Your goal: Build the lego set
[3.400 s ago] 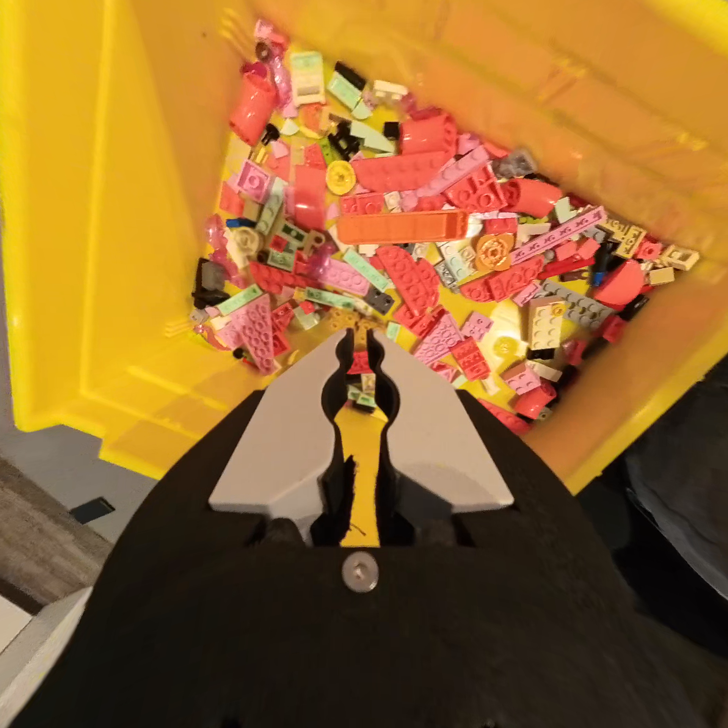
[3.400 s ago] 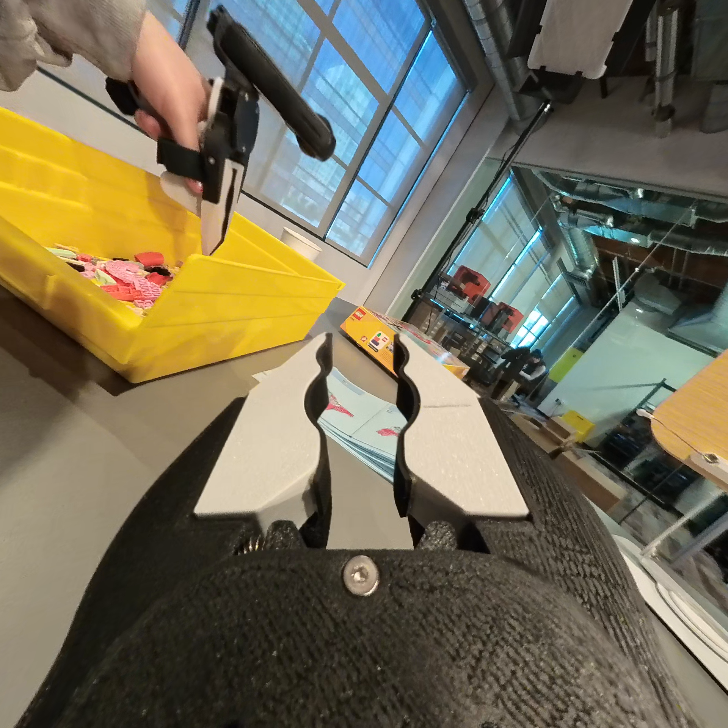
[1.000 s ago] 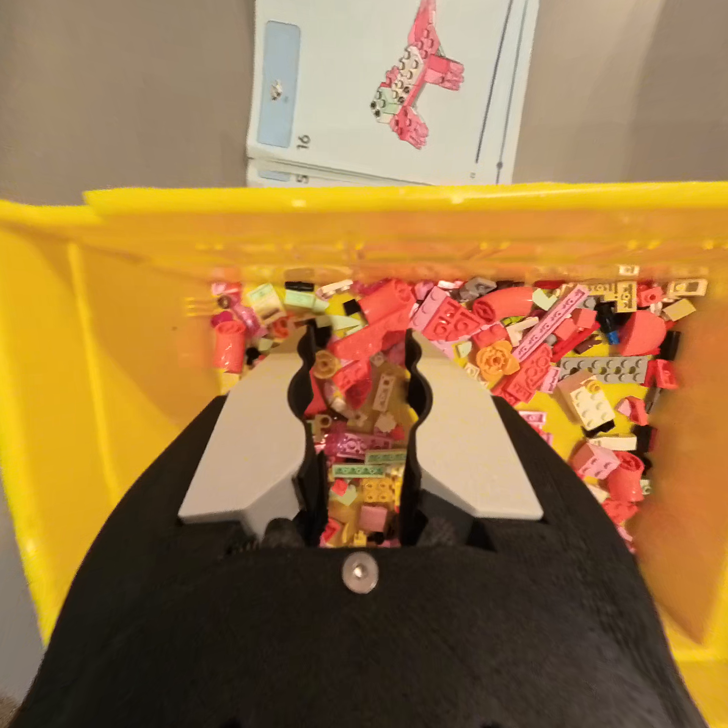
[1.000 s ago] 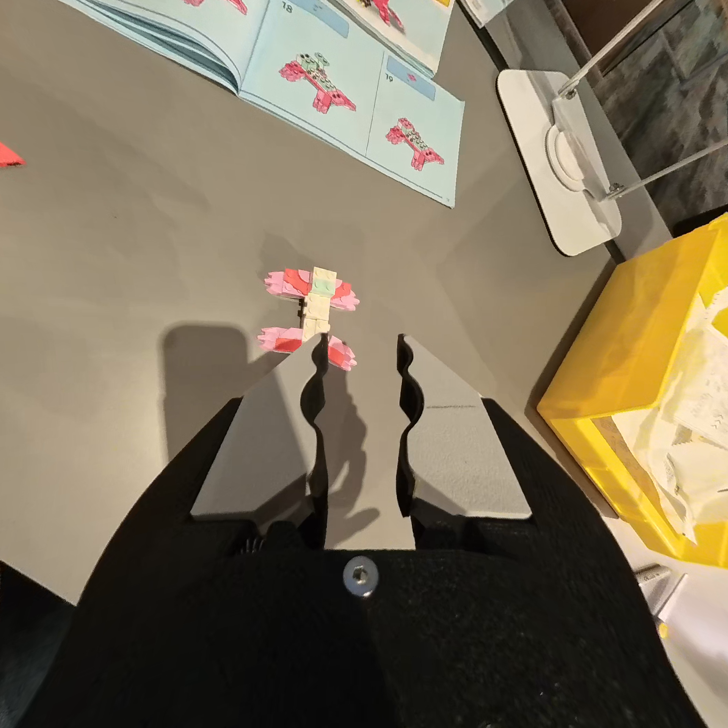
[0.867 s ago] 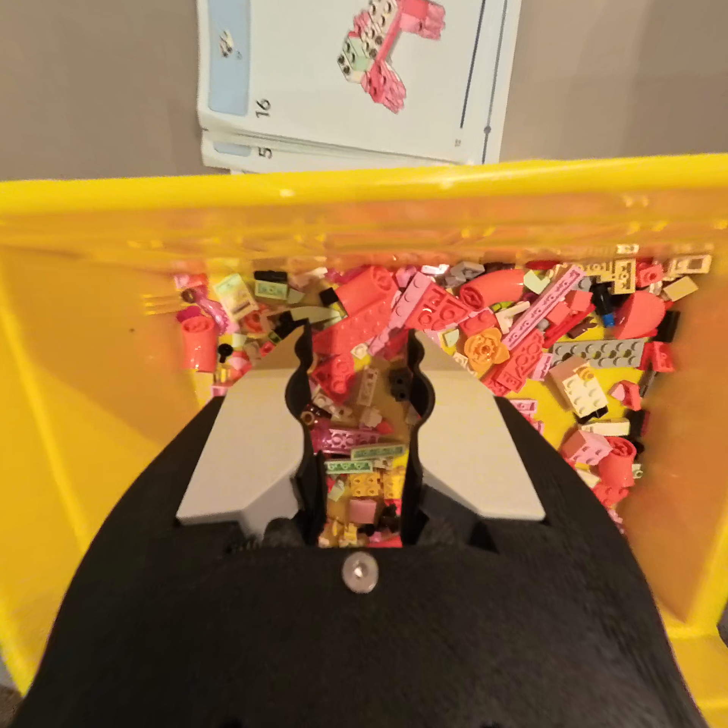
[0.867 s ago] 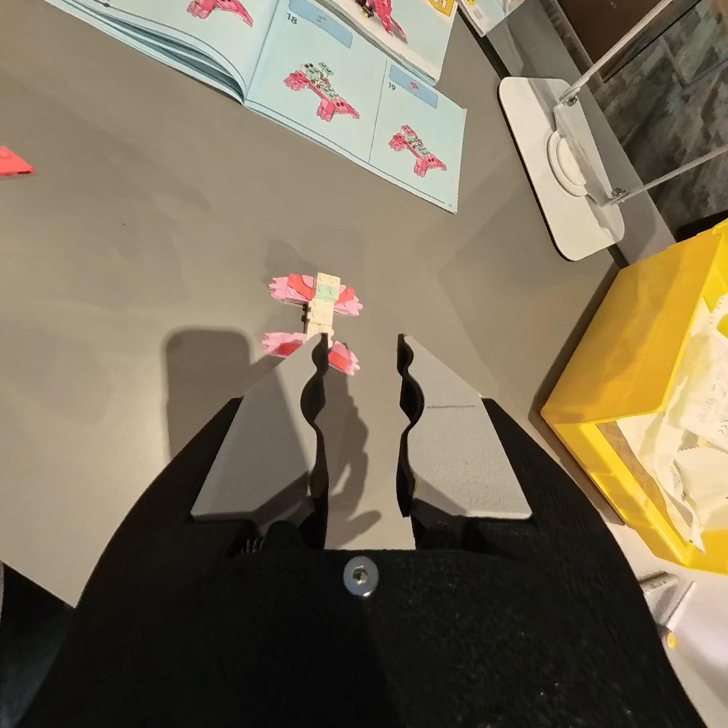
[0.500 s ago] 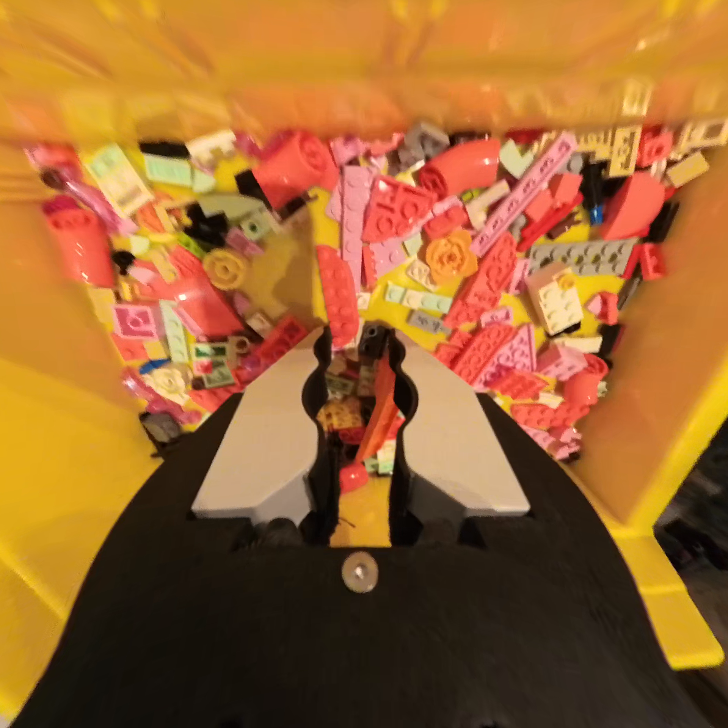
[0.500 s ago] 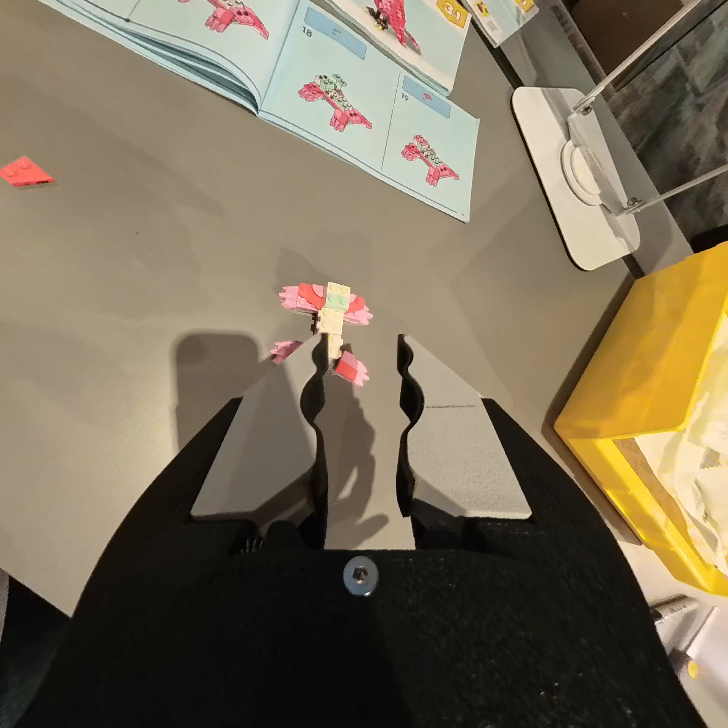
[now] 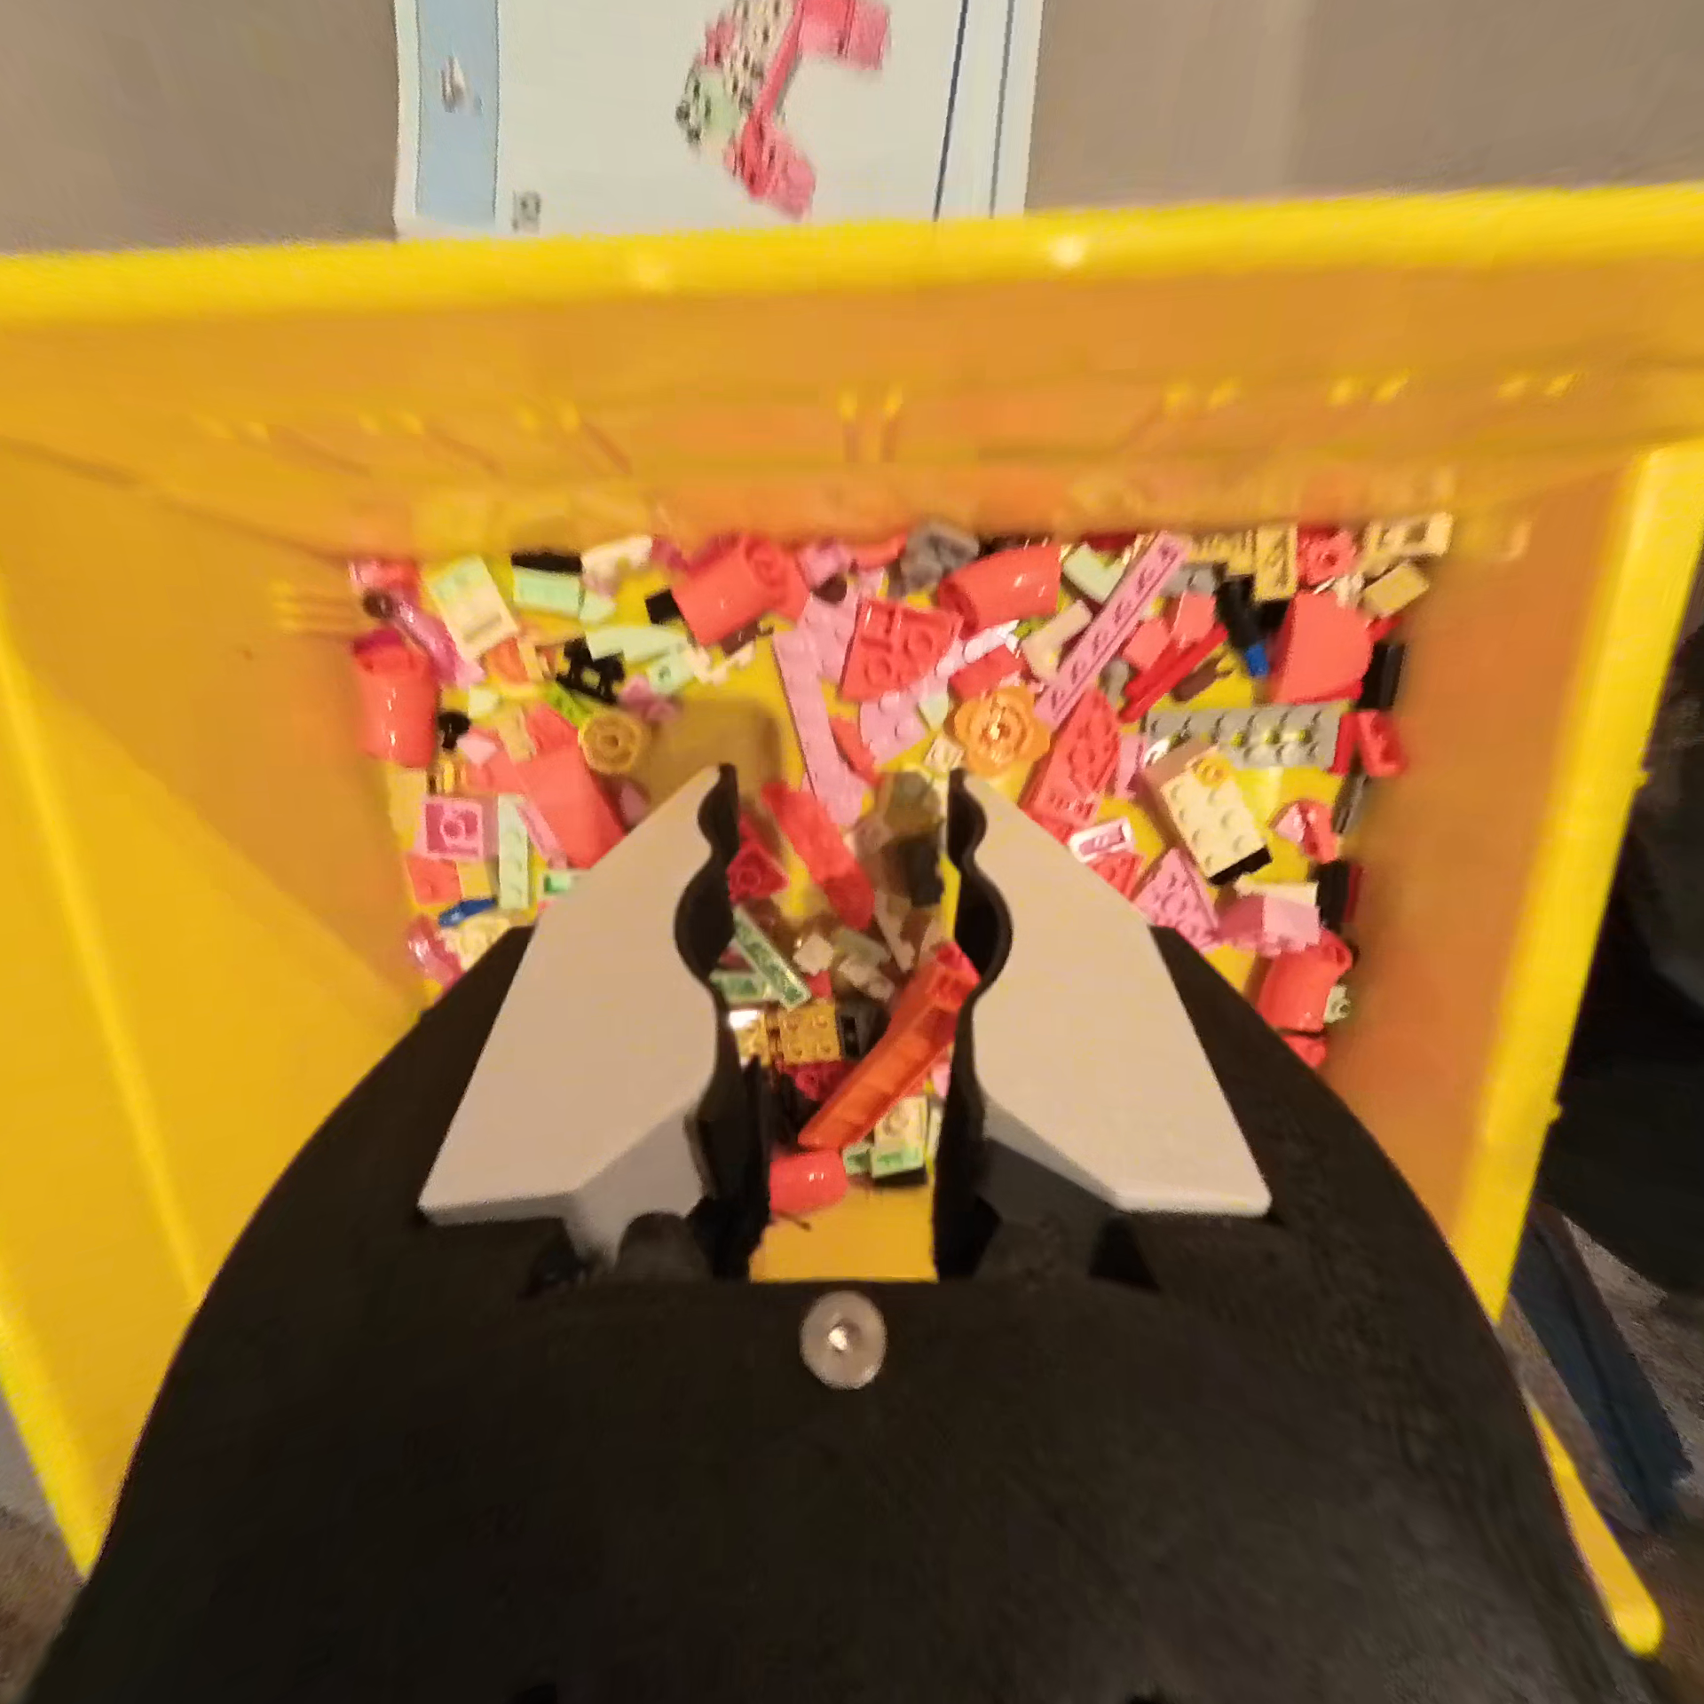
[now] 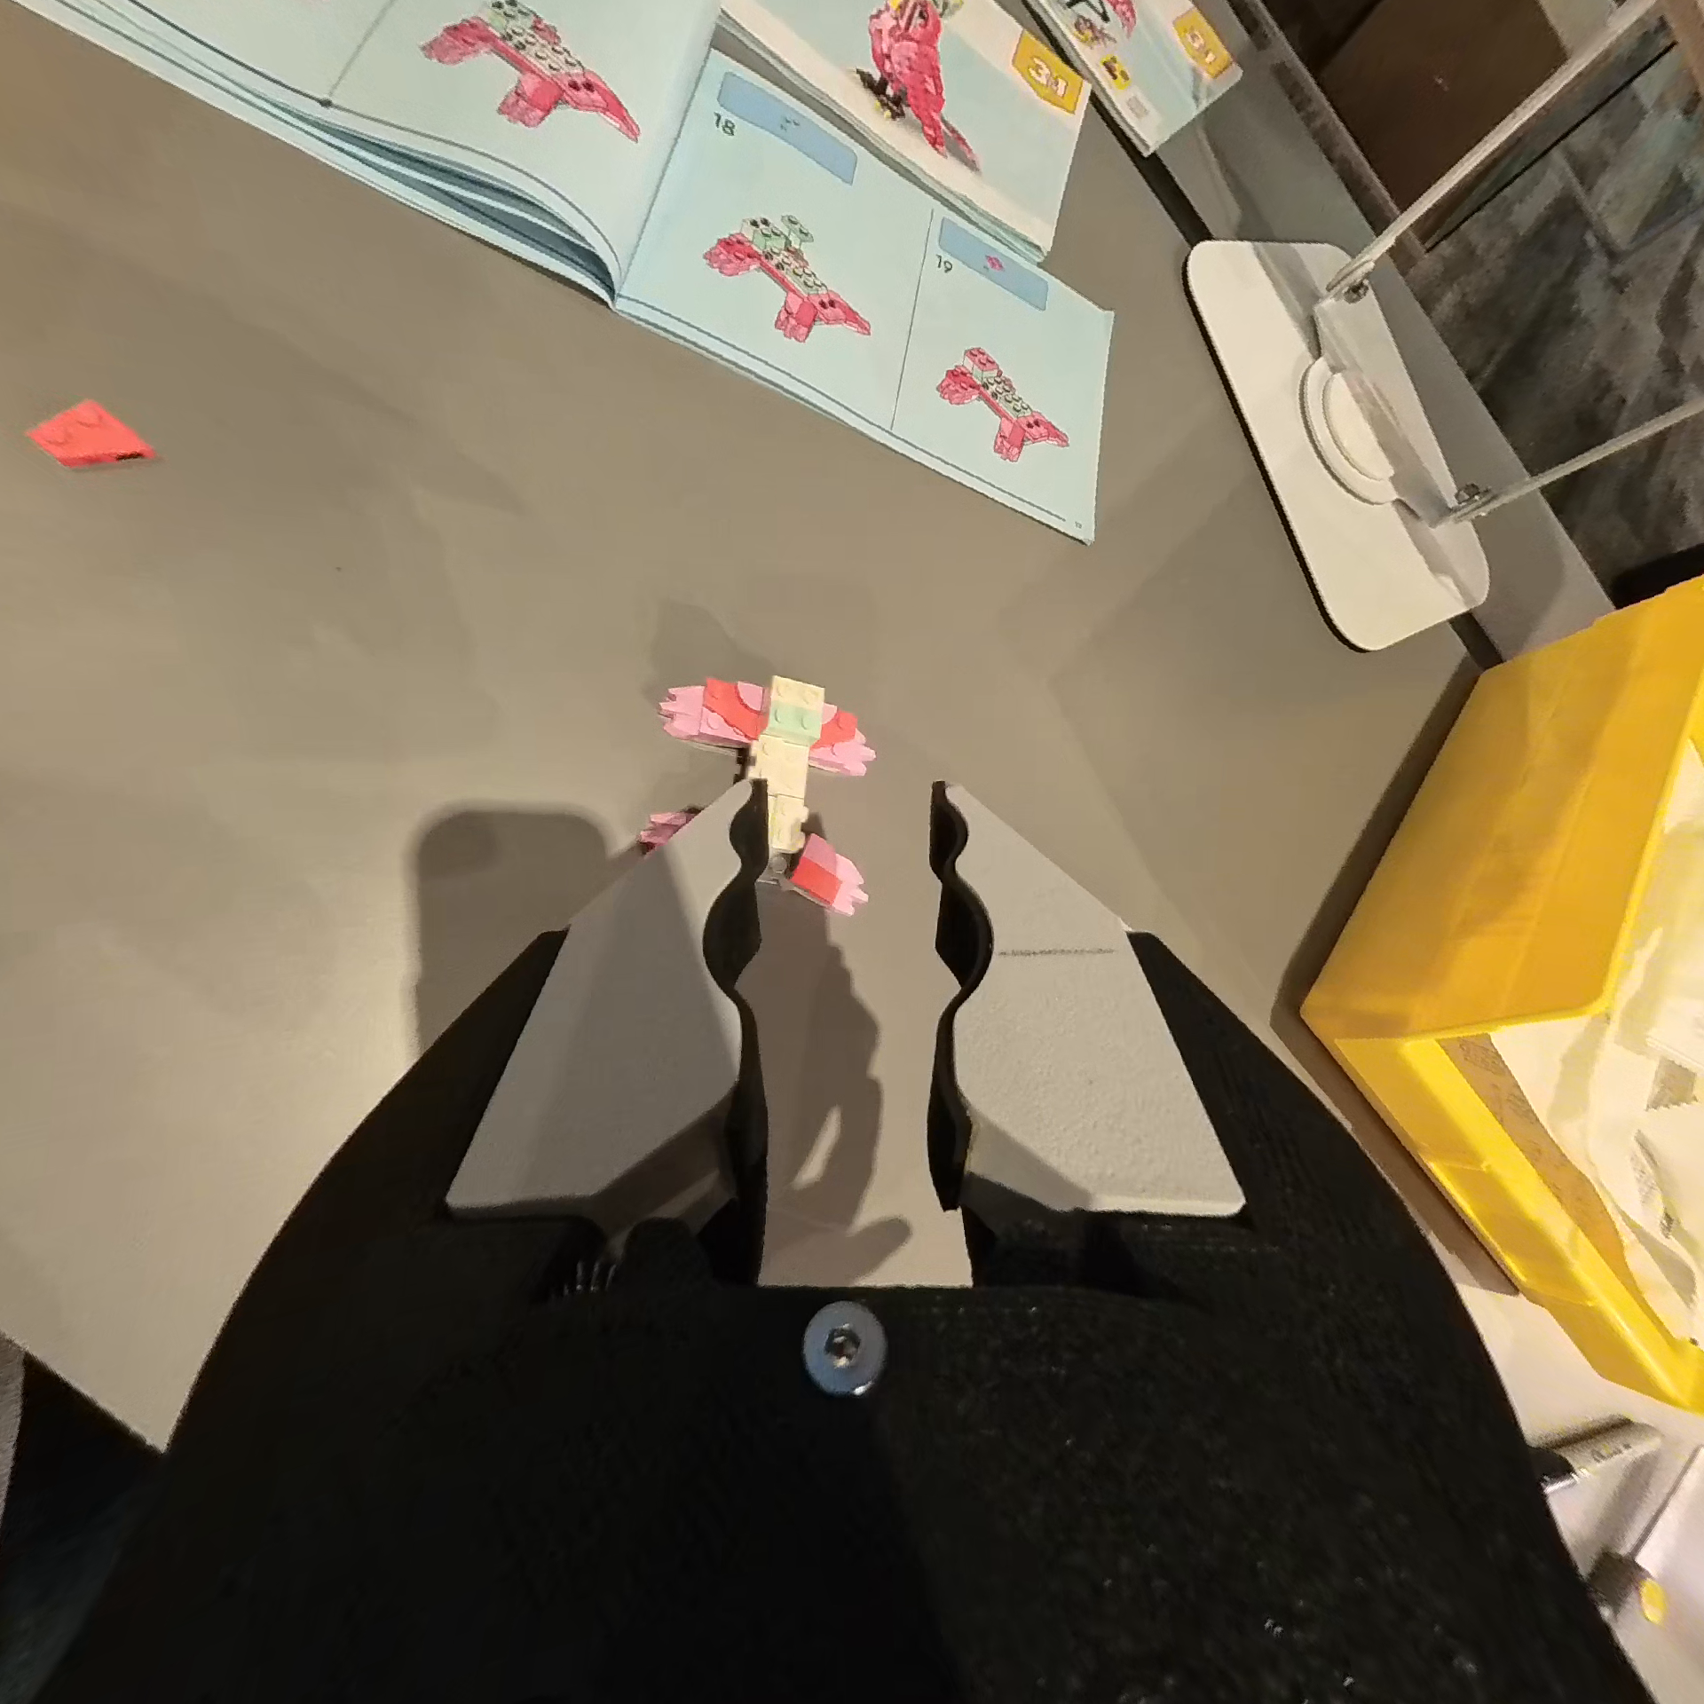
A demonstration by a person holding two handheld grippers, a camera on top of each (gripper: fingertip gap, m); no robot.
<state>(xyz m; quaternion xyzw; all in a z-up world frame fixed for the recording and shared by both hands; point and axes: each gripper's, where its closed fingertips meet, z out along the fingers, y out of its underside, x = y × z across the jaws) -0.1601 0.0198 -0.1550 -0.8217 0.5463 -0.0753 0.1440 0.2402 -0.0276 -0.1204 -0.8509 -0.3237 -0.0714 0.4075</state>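
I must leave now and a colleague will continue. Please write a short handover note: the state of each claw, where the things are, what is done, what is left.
Left claw: open, empty, over loose bricks in the yellow plastic bin.
Right claw: open, empty, just above the small pink, red and white brick model on the grey table.
Open pale blue instruction booklet lies beyond the model; one flat red wedge brick lies alone, far left.
Done: a partly built model.
Left: pick further bricks from the bin and attach them.

The right gripper's fingers (image 10: 682, 922) hide part of the lego model (image 10: 784, 747).
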